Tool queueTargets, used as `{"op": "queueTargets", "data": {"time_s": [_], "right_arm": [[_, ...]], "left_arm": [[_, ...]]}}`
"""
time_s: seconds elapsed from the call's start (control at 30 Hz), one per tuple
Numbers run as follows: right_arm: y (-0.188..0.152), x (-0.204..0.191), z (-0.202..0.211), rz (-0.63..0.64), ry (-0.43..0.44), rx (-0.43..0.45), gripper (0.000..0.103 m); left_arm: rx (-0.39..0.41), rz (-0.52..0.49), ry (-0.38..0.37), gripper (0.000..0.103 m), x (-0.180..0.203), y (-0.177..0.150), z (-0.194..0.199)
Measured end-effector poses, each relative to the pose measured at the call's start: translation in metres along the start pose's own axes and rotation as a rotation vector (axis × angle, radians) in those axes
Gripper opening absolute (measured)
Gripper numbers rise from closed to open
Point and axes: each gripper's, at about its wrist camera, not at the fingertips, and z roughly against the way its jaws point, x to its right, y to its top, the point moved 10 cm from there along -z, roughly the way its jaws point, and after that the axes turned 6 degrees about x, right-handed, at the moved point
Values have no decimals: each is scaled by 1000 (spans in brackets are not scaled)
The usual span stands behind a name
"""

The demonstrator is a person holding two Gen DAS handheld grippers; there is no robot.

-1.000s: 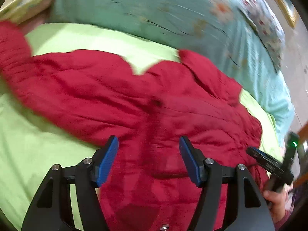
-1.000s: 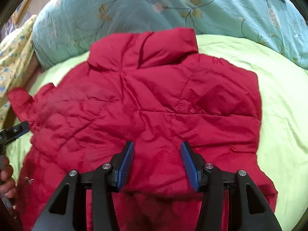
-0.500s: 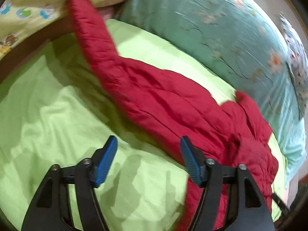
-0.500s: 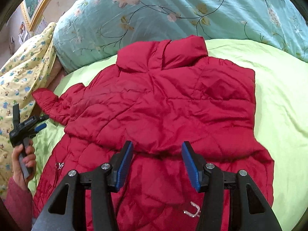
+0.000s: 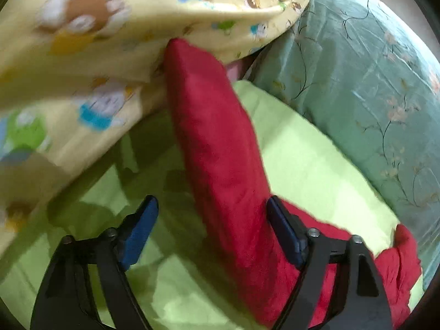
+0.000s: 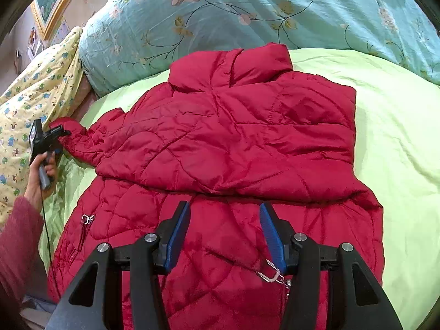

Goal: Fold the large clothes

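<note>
**Q.** Where is the garment being shown, and how is it lying?

**A.** The red quilted jacket (image 6: 236, 148) is being shown spread across the middle of the green-sheeted bed (image 6: 390, 126), collar toward the head edge, where the floral quilt (image 6: 247, 8) is being seen. One sleeve (image 5: 217, 137) is being stretched out toward the bed's left edge, its cuff being pressed against the yellow printed blanket (image 5: 82, 55).

**Q.** Which hand-held gripper is being placed nearer that sleeve?

**A.** The left hand-held gripper (image 5: 211, 228) is being held over the sleeve, whose long axis is running straight away from it, along the line of the fingers. Its jaws have just been closing; the sleeve is lying between them, beside the right pad, yet no pinch is being made out, so it is being read as open.

**Q.** And the right?

**A.** The right hand-held gripper (image 6: 224, 233) is being held open and empty above the jacket's lower half, near the foot edge, well apart from the sleeve. The sleeve fold is therefore being judged a left-hand move.
</note>
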Motion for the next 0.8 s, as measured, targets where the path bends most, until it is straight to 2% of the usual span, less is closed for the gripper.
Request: {"op": "queueTargets", "data": {"time_s": [0.03, 0.07, 0.17, 0.27, 0.4, 0.57, 0.8], "right_arm": [[-1, 1, 1, -5, 4, 0, 54], [-1, 1, 2, -9, 6, 1, 54], [0, 2, 3, -19, 11, 6, 54], [1, 2, 6, -37, 31, 14, 54], [1, 2, 11, -57, 51, 21, 54], [1, 7, 17, -90, 59, 29, 54], [1, 12, 25, -110, 71, 38, 54]], "left_arm": [[-15, 0, -43, 23, 6, 0, -1], [-35, 1, -81, 10, 14, -3, -1], [25, -38, -134, 9, 35, -3, 25], [75, -75, -240, 7, 64, -9, 62], [101, -113, -399, 7, 101, -27, 117], [80, -180, -557, 7, 151, -69, 171], [40, -246, -673, 7, 215, -108, 197]]}}
